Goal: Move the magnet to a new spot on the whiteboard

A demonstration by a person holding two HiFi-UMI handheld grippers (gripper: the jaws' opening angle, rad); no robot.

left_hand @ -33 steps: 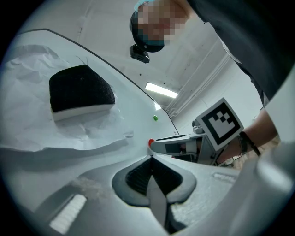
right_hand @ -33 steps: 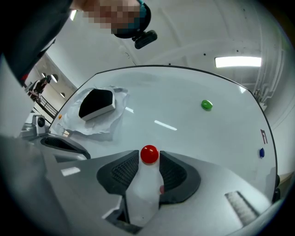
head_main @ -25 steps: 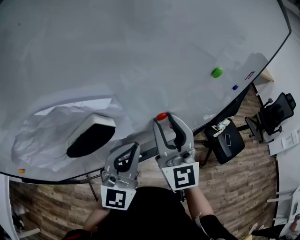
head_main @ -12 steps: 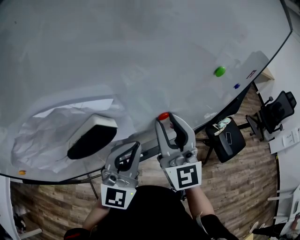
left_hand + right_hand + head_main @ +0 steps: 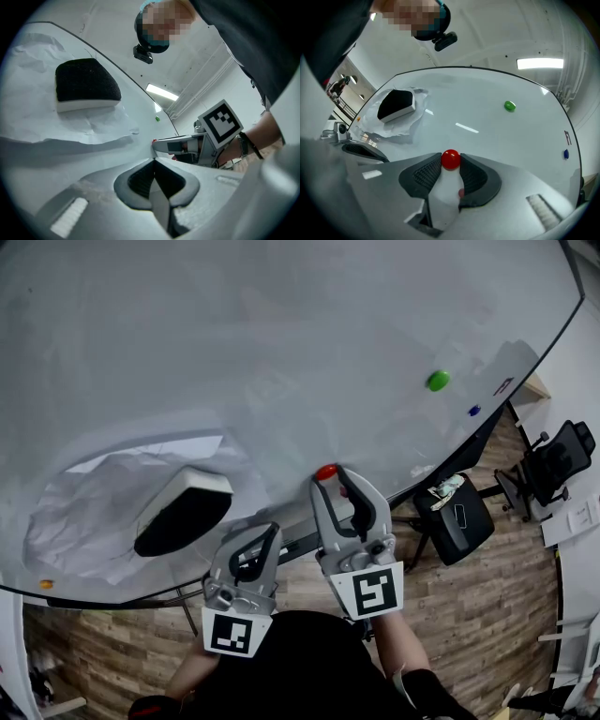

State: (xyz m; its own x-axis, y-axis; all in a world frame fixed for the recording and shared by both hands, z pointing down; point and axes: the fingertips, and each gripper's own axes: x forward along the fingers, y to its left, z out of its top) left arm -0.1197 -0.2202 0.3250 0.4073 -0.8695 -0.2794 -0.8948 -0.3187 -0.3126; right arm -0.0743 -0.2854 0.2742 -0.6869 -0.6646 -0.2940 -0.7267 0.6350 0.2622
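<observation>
red magnet, seemingly pinched, right hand-held gripper

Round red magnet low on whiteboard

The red magnet, pinched in the right claw, is being nudged a shade rightward across the whiteboard in the lower middle of the frame; over the last half second, almost no further shift is being shown.

Red magnet, green magnet and blue magnet on white whiteboard.
</observation>
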